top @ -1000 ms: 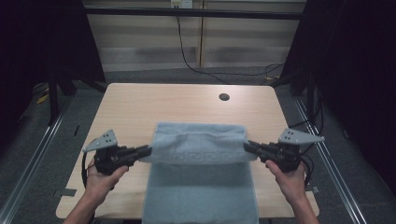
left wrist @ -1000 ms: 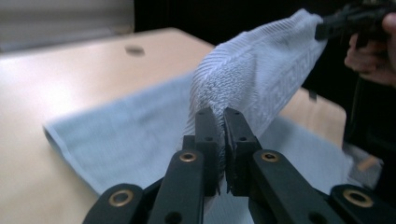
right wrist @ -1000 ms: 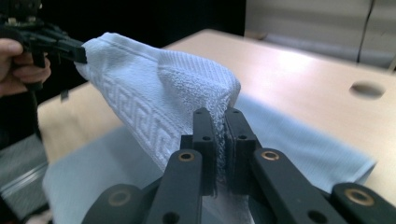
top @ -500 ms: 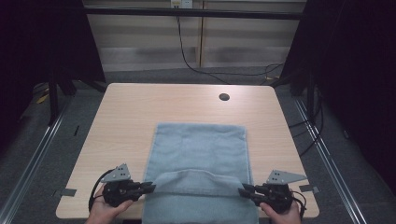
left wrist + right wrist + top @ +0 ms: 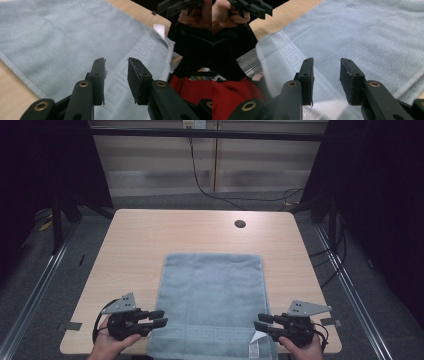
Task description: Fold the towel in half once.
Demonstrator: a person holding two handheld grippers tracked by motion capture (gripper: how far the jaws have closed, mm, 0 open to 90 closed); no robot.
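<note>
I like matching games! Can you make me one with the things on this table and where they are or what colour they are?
Things:
1. towel
2. white tag
3. round hole
4. left claw

Matches:
A. far part of the table, near its right side
B. grey-blue, spread flat on the table
C. open, at the towel's near left corner
D. at the towel's near right corner

Pairs: 1-B, 2-D, 3-A, 4-C
</note>
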